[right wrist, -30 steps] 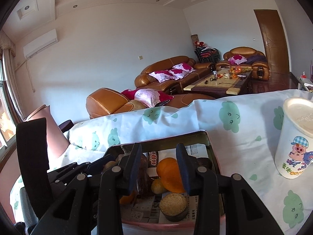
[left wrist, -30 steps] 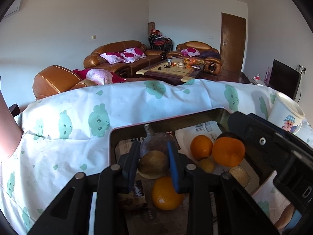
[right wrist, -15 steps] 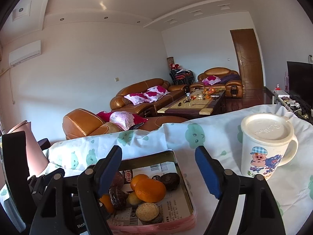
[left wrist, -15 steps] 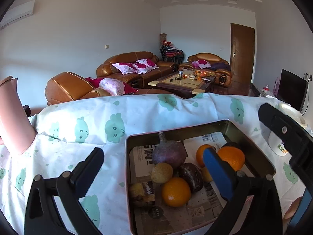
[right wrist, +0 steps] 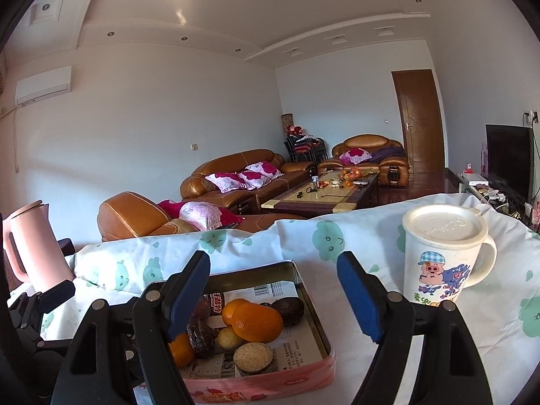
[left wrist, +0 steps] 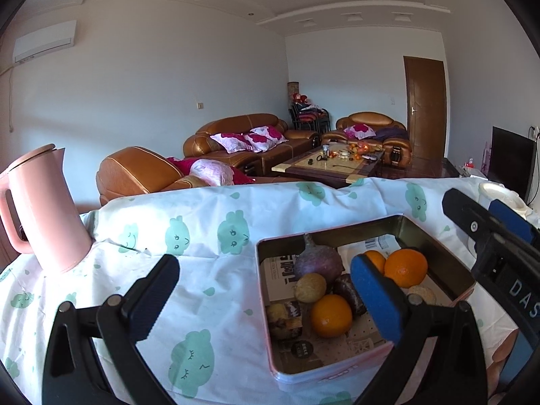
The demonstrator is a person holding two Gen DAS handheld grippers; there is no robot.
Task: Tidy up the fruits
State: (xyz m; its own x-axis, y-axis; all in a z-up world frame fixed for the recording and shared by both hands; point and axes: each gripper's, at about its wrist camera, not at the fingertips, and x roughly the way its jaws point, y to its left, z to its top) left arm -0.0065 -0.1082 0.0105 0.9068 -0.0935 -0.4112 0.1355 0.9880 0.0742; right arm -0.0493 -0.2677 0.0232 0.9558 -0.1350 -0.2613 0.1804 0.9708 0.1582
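A pink-sided metal tin [left wrist: 435, 249] [right wrist: 314, 317] lined with newspaper holds the fruit: oranges [left wrist: 330, 315] [right wrist: 258, 322], a purple round root [left wrist: 317, 263], a small yellowish fruit [left wrist: 309, 287], dark brown fruits [right wrist: 288, 310] and a round cake [right wrist: 253, 357]. My left gripper [left wrist: 266, 300] is open and empty, held above the tin's left side. My right gripper [right wrist: 273, 293] is open and empty above the tin's far right part.
A pink kettle [left wrist: 44, 209] [right wrist: 28, 246] stands at the left on the cloud-print tablecloth [left wrist: 189, 233]. A lidded white cartoon mug [right wrist: 442, 253] stands right of the tin. Sofas and a coffee table lie beyond the table's far edge.
Both grippers opened from nearly shut and pulled back and up from the tin. The small yellowish fruit that was between the left fingers now lies in the tin.
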